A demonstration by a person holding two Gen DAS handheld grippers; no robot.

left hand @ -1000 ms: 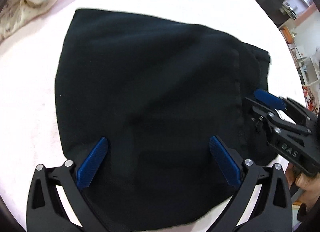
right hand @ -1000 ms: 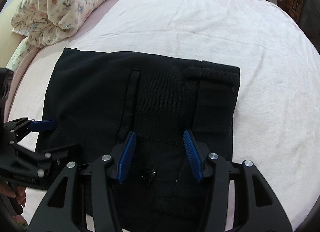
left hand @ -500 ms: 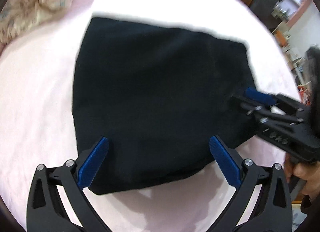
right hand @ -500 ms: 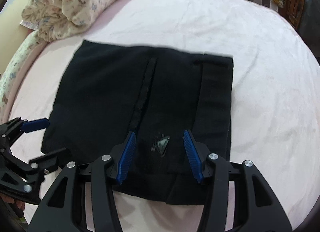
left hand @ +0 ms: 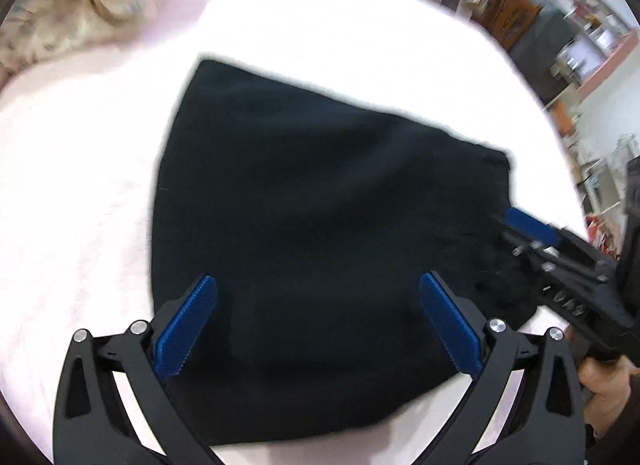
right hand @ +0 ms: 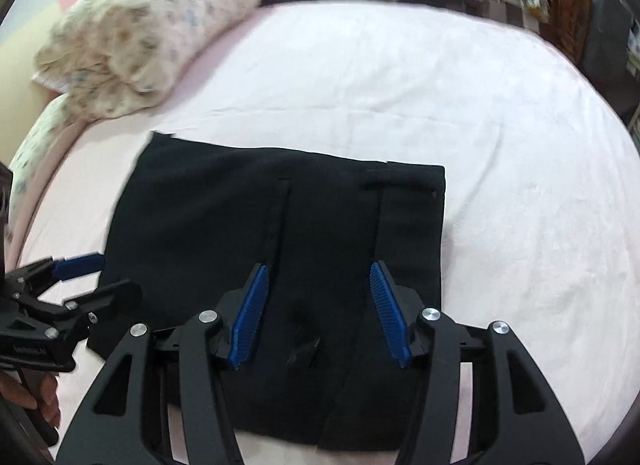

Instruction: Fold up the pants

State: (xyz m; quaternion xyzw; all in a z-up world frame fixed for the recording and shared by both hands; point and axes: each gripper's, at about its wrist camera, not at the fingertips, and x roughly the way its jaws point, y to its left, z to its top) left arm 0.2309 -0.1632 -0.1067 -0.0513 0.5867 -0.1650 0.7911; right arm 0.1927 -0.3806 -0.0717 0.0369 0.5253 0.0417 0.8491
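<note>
Since a second ago, both of my claws have drawn back from the pants point(right hand: 280, 249): the cloth then ran under and past my fingers, and its near hem now shows, with pink sheet between it and me. Compared with then, the folded bundle looks smaller and sits nearer mid-frame, and the fold itself is unchanged.

Left gripper point(left hand: 316, 325): jaws spread wide, blue ribbed pads point(left hand: 186, 331) held above the near part of the cloth, pinching nothing. Right gripper point(right hand: 320, 313): jaws parted less widely, also holding nothing, poised over the near hem. From the left wrist view the right gripper point(left hand: 532, 233) appears at the cloth's right edge; whether it touches the fabric I cannot tell.

Pants: black, matte, soft woven cloth, folded into a rough rectangle lying flat on the bed point(right hand: 500, 145). Two lengthwise seams and a short cross band near the far right corner are visible. Bed: pale pink sheet, slightly fuzzy, gently creased. Quilt point(right hand: 140, 37): cream with small printed figures, bundled at the far left, well apart from the pants.
</note>
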